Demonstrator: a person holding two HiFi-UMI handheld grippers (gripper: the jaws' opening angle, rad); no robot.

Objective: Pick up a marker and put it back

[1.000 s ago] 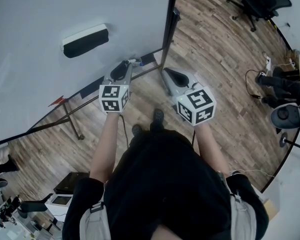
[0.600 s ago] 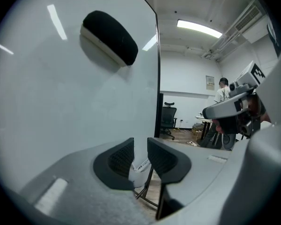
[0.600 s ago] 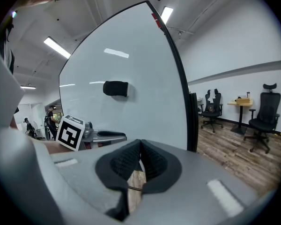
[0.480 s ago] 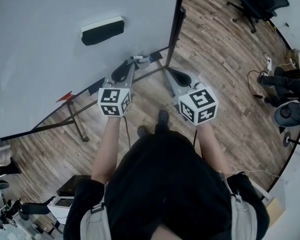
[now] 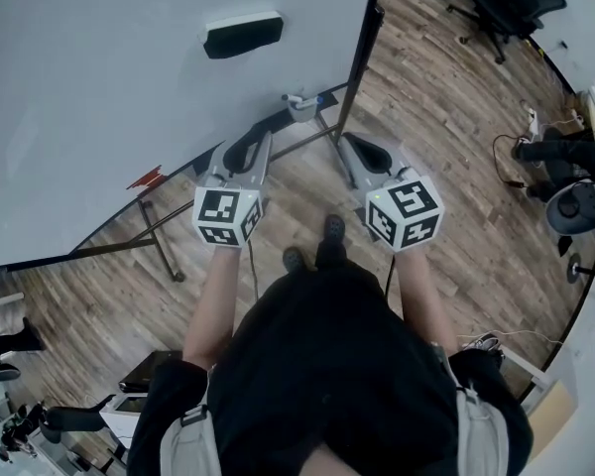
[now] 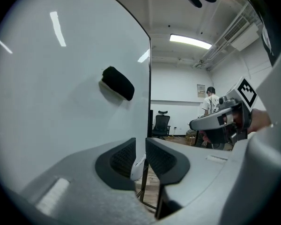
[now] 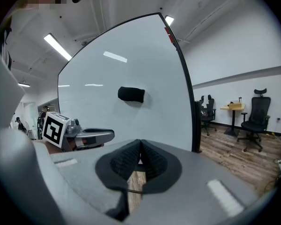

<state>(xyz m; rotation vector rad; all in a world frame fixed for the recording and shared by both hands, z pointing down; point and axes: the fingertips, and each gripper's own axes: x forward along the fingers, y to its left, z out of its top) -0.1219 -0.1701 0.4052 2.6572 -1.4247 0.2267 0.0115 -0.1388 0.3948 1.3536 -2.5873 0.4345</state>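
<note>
Around a marker point(image 6: 138, 167), left gripper's point(image 6: 141, 146) fingers point(image 6: 161, 161) just closed.

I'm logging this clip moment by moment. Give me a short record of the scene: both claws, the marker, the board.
left claw: jaws have just been closing; holds the marker
marker: white, between the left claw's pads, lifted in front of the board
right claw: jaws together, nothing between them
whiteboard: on a dark-framed stand, facing the person
eraser: black, stuck to the whiteboard
floor: wood planks
</note>
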